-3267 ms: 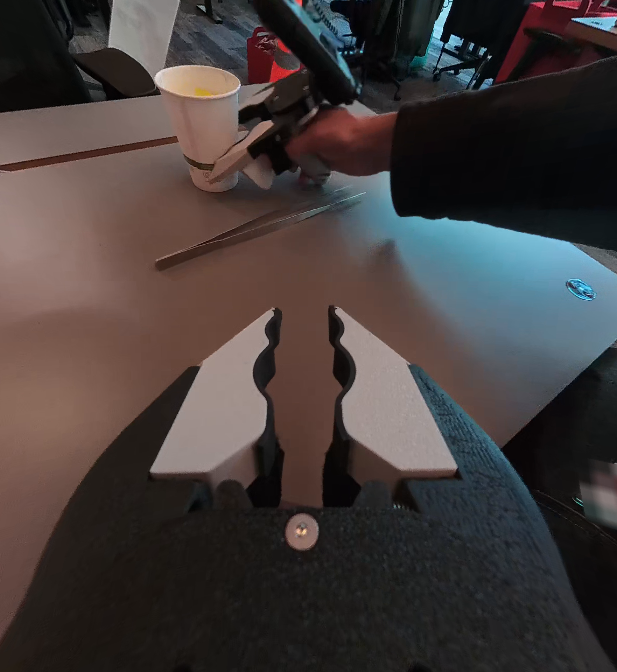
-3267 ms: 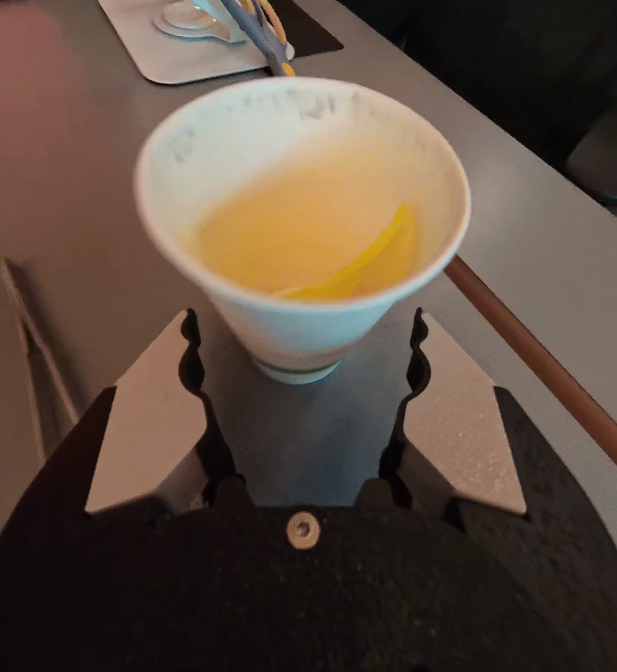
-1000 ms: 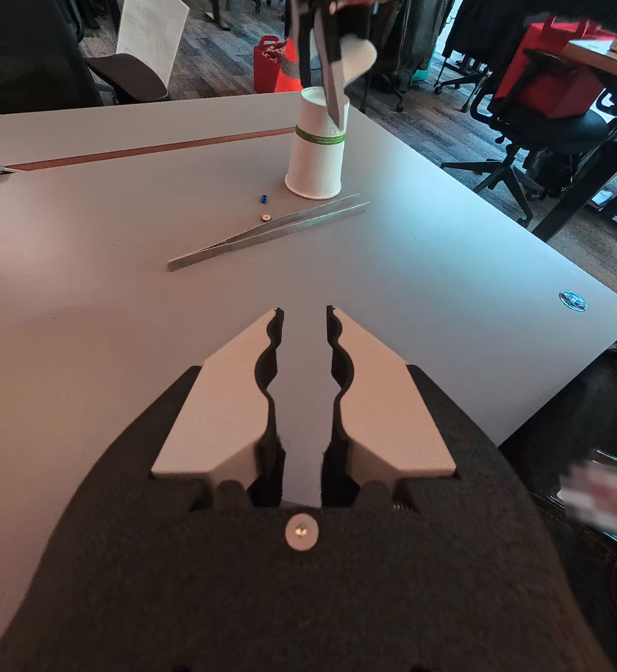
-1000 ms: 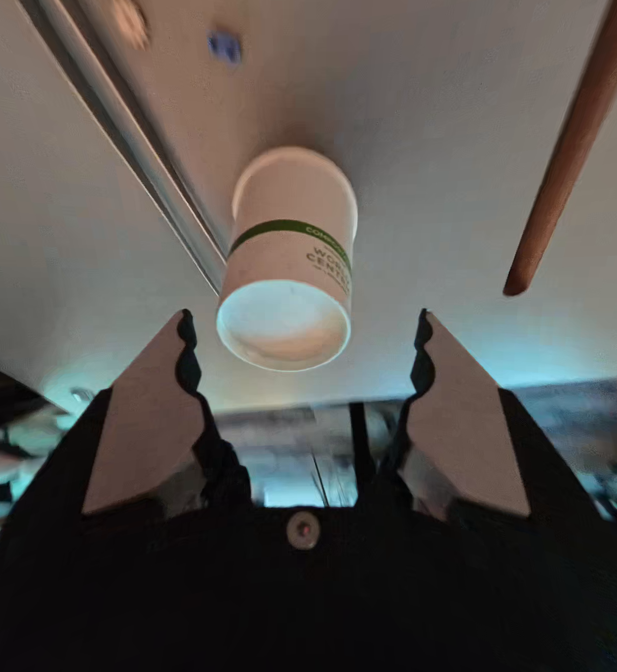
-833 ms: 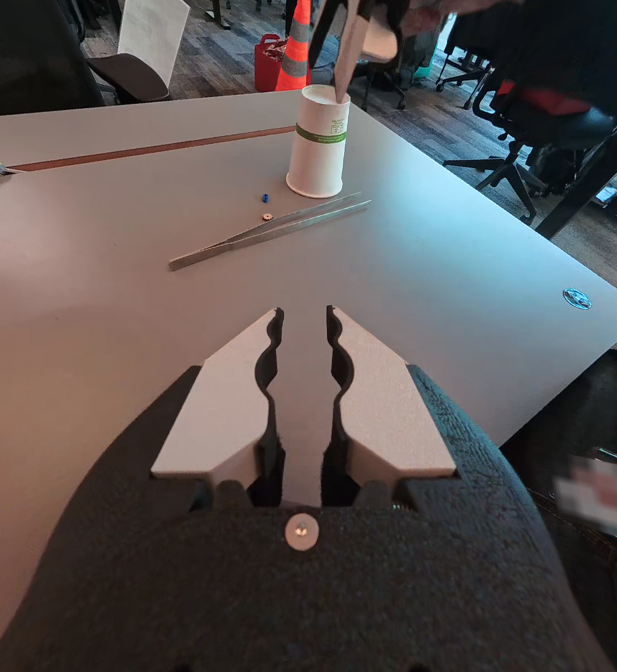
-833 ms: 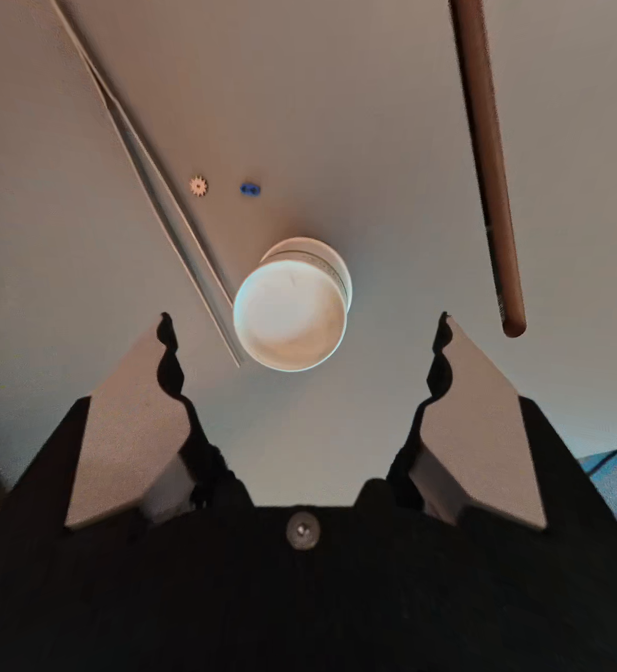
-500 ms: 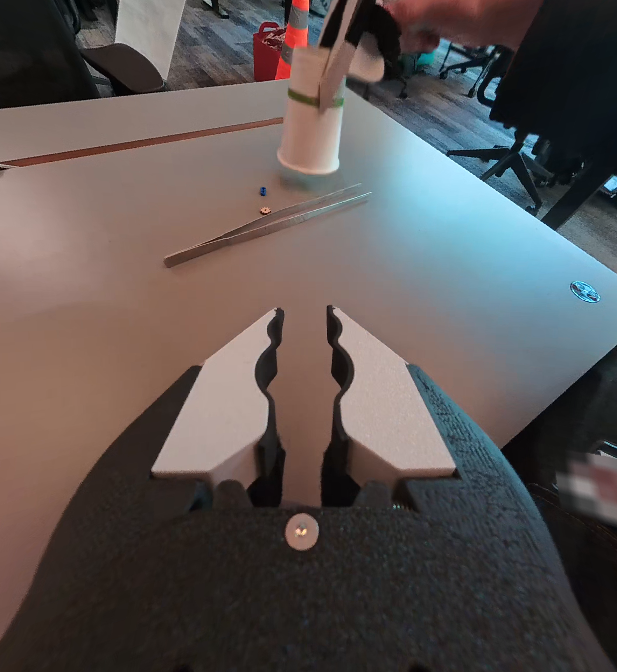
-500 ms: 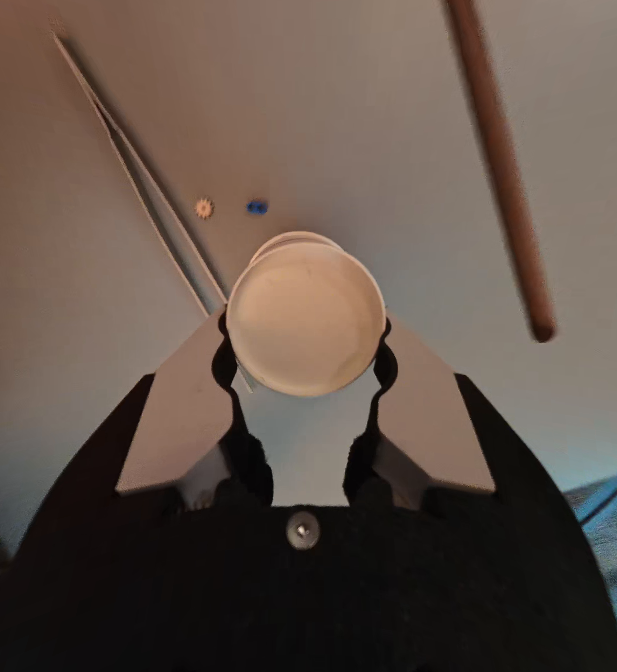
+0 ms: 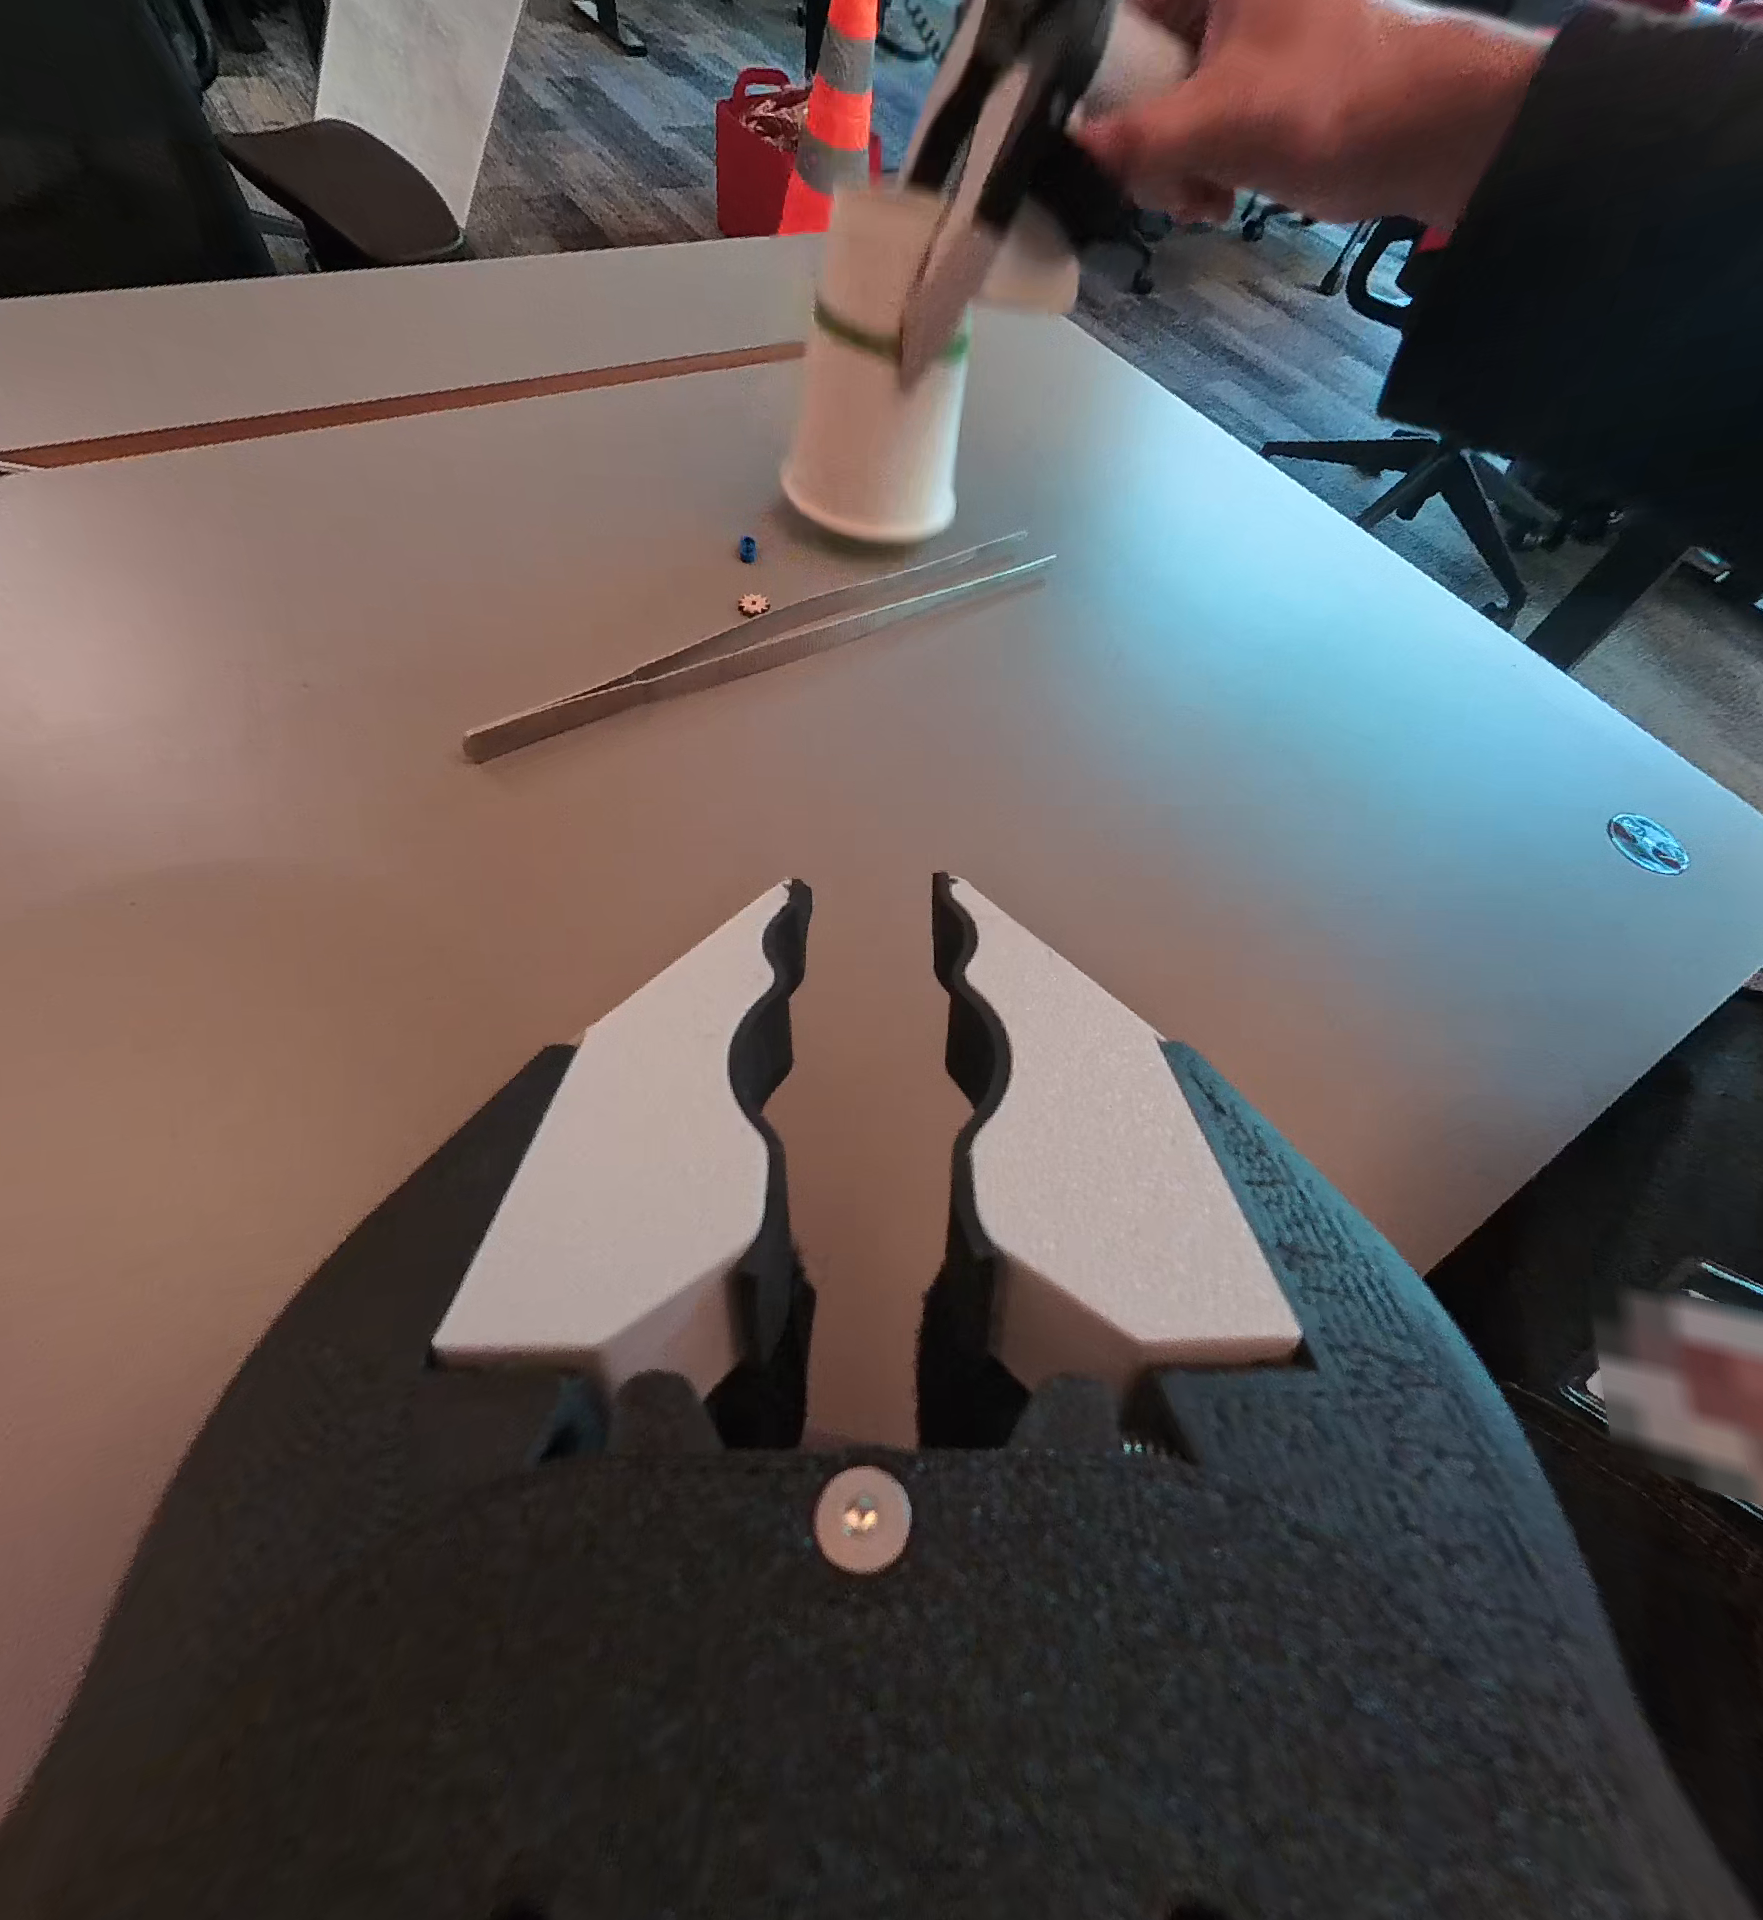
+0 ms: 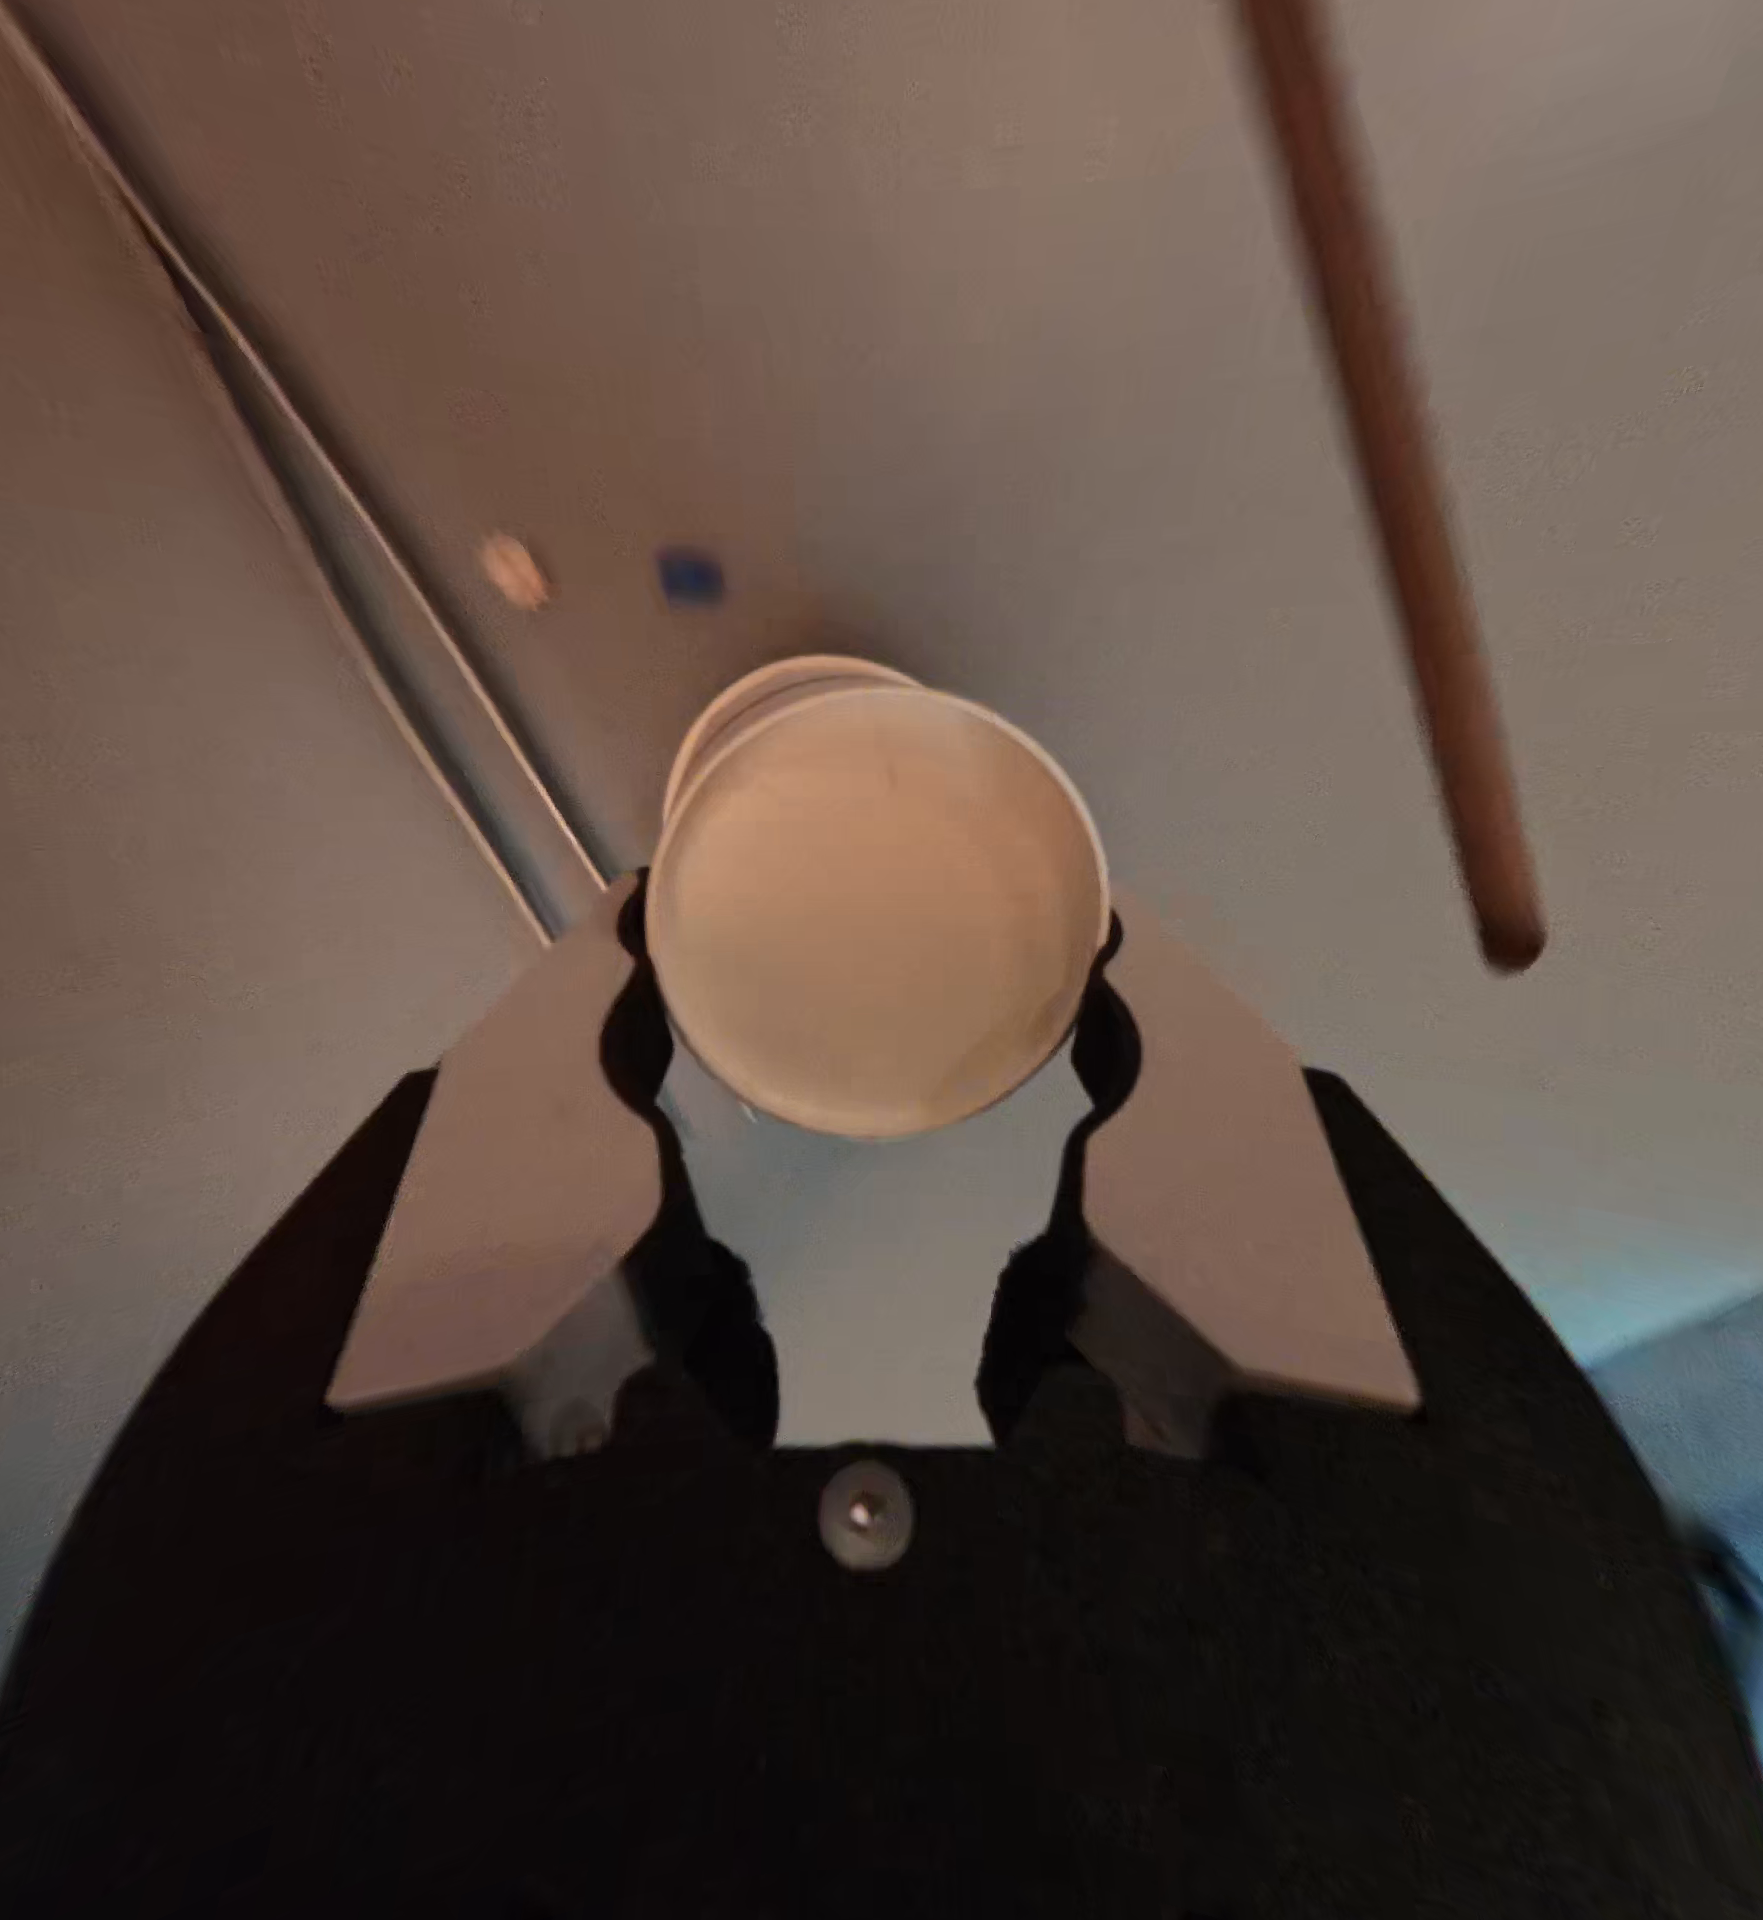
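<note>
A white paper cup (image 9: 872, 436) with a green band stands upside down at the far side of the grey table (image 9: 1272, 727). My right gripper (image 9: 960, 312) comes down on it from above, held by a hand. It is shut on the cup's upper part. In the right wrist view the cup's flat bottom (image 10: 877, 914) fills the space between the right gripper's (image 10: 872, 904) two fingers. My left gripper (image 9: 872, 885) hovers over bare table near the front, its jaws slightly apart with nothing between them.
Long metal tweezers (image 9: 752, 649) lie just in front of the cup, also seen in the right wrist view (image 10: 389, 644). A tiny gear (image 9: 754, 603) and a blue bead (image 9: 747, 548) lie beside them. A brown strip (image 9: 389, 410) crosses the table. Chairs and a traffic cone (image 9: 835, 104) stand beyond. The gap from one gripper's tips to the other's is roughly 35 cm. From my right tips it is roughly 10 cm to the blue bead (image 9: 747, 548); from my left, 30 cm.
The cup stood upright 3.3 s ago and now stands upside down. My right gripper, open above it a second ago, has closed on it. The left gripper has not moved.
</note>
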### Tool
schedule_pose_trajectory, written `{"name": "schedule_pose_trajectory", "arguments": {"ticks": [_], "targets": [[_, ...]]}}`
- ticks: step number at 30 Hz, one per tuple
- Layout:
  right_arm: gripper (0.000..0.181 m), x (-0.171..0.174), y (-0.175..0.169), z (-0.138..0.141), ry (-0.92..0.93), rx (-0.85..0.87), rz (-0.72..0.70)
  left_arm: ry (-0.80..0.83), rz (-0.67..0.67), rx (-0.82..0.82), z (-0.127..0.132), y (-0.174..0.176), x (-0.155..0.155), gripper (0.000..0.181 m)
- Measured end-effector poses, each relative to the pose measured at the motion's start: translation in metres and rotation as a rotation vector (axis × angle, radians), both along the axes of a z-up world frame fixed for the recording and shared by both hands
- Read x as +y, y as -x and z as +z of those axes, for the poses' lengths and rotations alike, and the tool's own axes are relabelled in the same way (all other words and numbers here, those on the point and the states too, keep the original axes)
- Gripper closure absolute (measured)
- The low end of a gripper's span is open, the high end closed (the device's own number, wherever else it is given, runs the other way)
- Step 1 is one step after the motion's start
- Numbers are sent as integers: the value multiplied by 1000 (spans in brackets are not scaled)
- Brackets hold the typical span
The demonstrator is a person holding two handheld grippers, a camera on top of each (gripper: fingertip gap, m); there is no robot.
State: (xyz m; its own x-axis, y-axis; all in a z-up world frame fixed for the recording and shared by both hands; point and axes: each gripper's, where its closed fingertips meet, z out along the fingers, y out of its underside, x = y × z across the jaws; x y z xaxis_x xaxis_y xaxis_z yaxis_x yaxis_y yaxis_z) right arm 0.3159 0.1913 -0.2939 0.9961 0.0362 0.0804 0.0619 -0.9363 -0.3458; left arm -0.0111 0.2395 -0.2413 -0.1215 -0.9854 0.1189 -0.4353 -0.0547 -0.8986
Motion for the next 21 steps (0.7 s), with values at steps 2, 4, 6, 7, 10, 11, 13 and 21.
{"name": "schedule_pose_trajectory", "arguments": {"ticks": [2,4,6,7,10,11,13,21], "targets": [[101,-3,-5,-6,35,-81,49,-2,-4,-1,1,0,-1,158],[101,-5,-6,12,25,-79,15,-13,-5,0,1,1,-2,158],[101,7,-3,50,-140,-41,-3,-17,0,-6,2,1,-1,158],[101,10,-3,66,-212,-11,-24,-15,0,-4,2,1,-1,158],[101,16,13,101,-405,214,-34,-6,-4,-8,2,0,-2,158],[101,17,27,115,-495,378,-26,-2,-6,-16,3,-2,-3,158],[101,14,58,145,-667,800,11,29,-22,-55,12,-7,-6,157],[102,-17,152,187,-849,1619,317,291,-257,-355,127,-43,-49,154]]}}
